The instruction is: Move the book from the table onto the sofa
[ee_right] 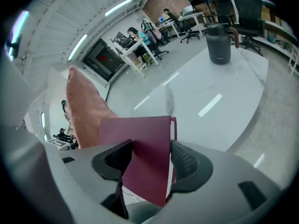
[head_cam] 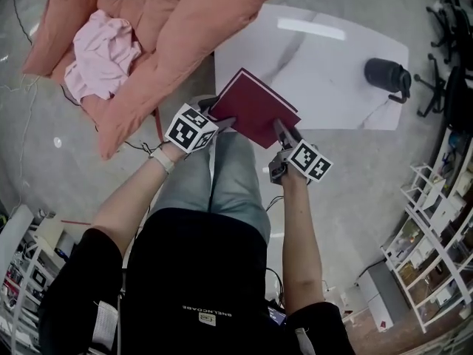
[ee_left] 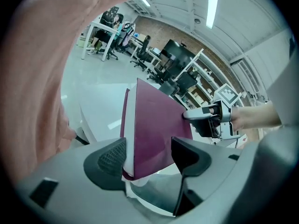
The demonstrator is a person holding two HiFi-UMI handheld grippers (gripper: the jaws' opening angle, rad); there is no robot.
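maroon book (head_cam: pixel 255 108), salmon sofa (head_cam: pixel 185 28), pale pink cloth (head_cam: pixel 103 58), white table (head_cam: pixel 325 58) w/ grey veins, prob. black jug (head_cam: pixel 384 74).

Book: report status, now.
Left gripper shut on book; right gripper likewise. Book looks lifted off table, not yet on sofa. Pink cloth lies on sofa seat.

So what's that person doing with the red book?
A person is holding a dark red book with two grippers at once. The left gripper has its jaws shut on one edge of the book, and the right gripper has its jaws shut on another. The book is held up at the near edge of the white table, right beside the peach sofa. It isn't on the sofa yet.
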